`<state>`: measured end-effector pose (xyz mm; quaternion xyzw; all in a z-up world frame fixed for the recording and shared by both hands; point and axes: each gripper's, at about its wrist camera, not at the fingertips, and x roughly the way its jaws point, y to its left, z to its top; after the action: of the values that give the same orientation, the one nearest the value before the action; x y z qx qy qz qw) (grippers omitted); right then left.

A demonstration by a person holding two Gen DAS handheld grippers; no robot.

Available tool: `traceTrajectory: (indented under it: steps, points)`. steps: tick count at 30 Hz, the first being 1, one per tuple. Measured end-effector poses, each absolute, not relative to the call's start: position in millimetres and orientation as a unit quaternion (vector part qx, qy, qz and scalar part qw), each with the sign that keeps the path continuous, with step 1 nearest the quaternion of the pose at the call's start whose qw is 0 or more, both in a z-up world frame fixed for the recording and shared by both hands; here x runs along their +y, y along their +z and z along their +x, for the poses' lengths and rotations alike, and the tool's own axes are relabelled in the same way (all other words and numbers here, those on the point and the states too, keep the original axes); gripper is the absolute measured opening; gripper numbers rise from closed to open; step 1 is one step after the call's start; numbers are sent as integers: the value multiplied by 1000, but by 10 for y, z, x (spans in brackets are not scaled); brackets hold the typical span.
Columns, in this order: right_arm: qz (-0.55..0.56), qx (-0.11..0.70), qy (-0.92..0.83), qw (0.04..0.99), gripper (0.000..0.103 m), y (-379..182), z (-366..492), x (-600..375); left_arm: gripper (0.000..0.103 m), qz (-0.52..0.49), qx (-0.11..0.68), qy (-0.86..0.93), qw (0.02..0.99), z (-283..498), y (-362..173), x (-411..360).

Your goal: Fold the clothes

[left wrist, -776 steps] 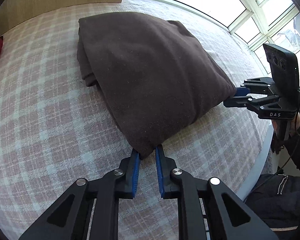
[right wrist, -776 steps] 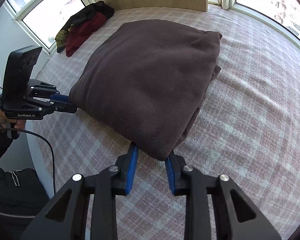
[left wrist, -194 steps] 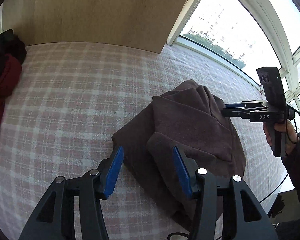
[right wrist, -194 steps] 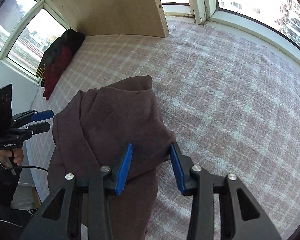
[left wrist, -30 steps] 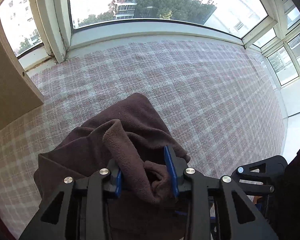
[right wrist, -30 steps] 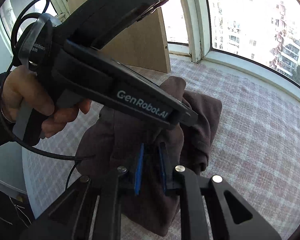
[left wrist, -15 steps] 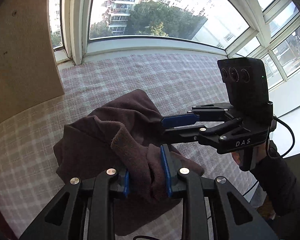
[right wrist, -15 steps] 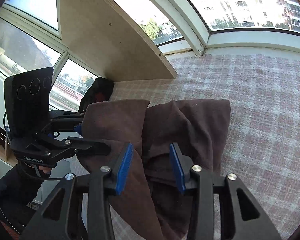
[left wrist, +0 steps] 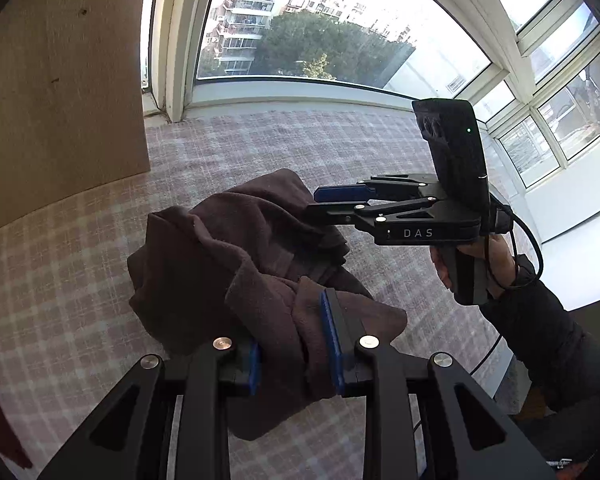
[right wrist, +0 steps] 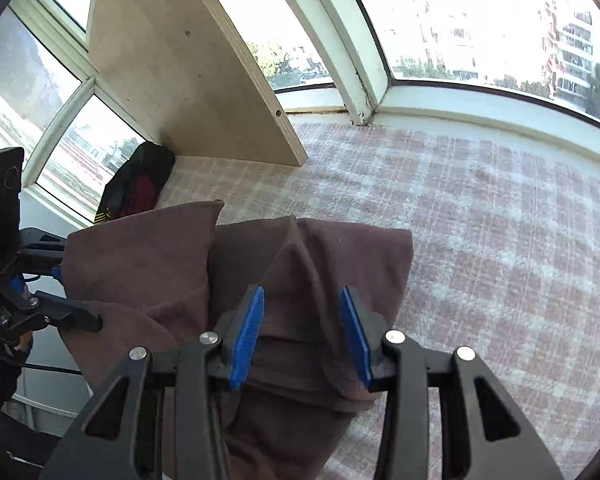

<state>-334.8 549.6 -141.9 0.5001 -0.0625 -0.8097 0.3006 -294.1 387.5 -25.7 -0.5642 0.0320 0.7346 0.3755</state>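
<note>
In the left wrist view, the left claw (left wrist: 294, 340) is at the near edge, and its blue pads are pressed on a thick bunch of the dark brown garment (left wrist: 236, 256). The garment lies crumpled on the checked pink cover (left wrist: 60, 280), in the middle of the view, and its near part is lifted into the claw. To the right, the right claw (left wrist: 324, 202) reaches in from the side above the far right part of the garment, carried by a hand (left wrist: 488, 256) in a dark sleeve. A wooden board (left wrist: 60, 80) stands at the far left, and windows (left wrist: 320, 32) run along the far side.

In the right wrist view, the right claw (right wrist: 304, 332) stands half open; its jaws have just been opening. The brown garment (right wrist: 308, 264) lies between the pads (right wrist: 248, 332), but they do not press on it. The left claw (right wrist: 60, 304) comes in from the left edge and holds the left part of the garment, which is raised. A pile of dark and red clothes (right wrist: 140, 192) lies far left, beside the wooden board (right wrist: 180, 60).
</note>
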Motion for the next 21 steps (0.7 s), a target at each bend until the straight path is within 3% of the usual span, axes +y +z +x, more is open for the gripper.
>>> traceTrajectory:
  steps: [3,6,9,12,16,19,21]
  points:
    - [500,34,-815,291,39,-1498,-3423,5070,25,-561,37,735,378,-2910,-205,3877]
    - [513,107,-803,283,9,-1677,-3442,4760,25,-559,35,737,380,-2922,-171,3861]
    - [536,114,-780,302,9,-1804,-3324,4761,25,-559,32,737,378,-2942,-176,3831]
    - [518,109,-788,316,4,-1542,-3179,4926,25,-559,35,735,381,-2947,-186,3817]
    - [498,-5,-786,367,4,-1243,-3156,5163,25,-559,36,735,383,-2931,-173,3819]
    - [524,21,-767,370,4,-1414,-3225,4999,25,-558,38,735,384,-2911,-151,3824]
    - [574,-4,-730,371,5,-1743,-3358,4910,25,-558,37,736,382,-2911,-142,3816]
